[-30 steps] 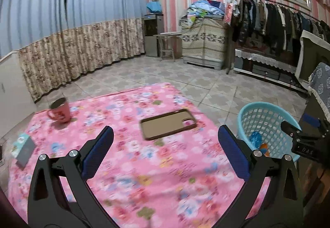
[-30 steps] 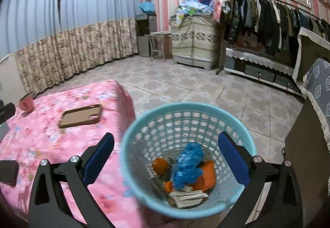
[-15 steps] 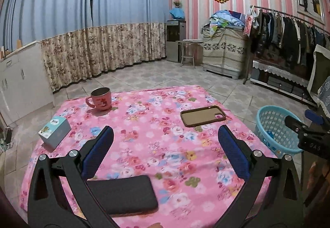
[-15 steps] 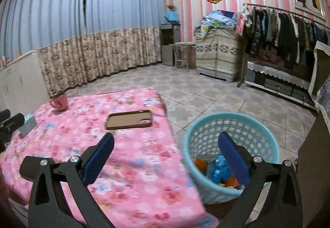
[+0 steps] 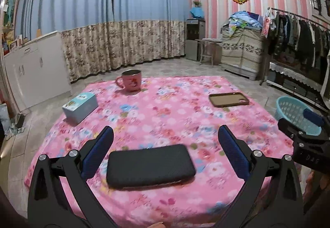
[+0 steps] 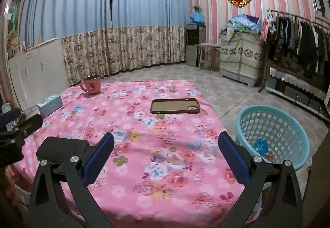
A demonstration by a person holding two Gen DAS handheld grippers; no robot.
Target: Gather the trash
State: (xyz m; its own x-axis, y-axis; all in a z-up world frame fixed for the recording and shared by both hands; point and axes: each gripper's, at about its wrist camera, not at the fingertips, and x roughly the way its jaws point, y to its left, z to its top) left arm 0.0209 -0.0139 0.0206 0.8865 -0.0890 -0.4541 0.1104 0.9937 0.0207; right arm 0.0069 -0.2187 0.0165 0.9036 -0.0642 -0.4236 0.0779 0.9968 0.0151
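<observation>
**Trash looks binned; grippers idle over the table**

The basket (image 6: 273, 137), standing on the floor just off the table's (image 6: 144, 166) right edge, holds a blue wrapper (image 6: 260, 145) and an orange scrap. No loose trash shows on the table. What lies there reads as keepers: a mug (image 5: 130, 80) at the far edge, a box (image 5: 80, 107) near the left edge, a phone case (image 5: 228, 99) toward the basket side, and a black pouch (image 5: 150, 166) at the near edge.

The left gripper (image 5: 165, 151) hangs wide open and empty above the pouch. The right gripper (image 6: 166, 156) is equally spread, holding nothing.

By the look of it, collection is finished or nearly so; the next move calls only for a last scan. The table's middle is bare, leaving free room.
</observation>
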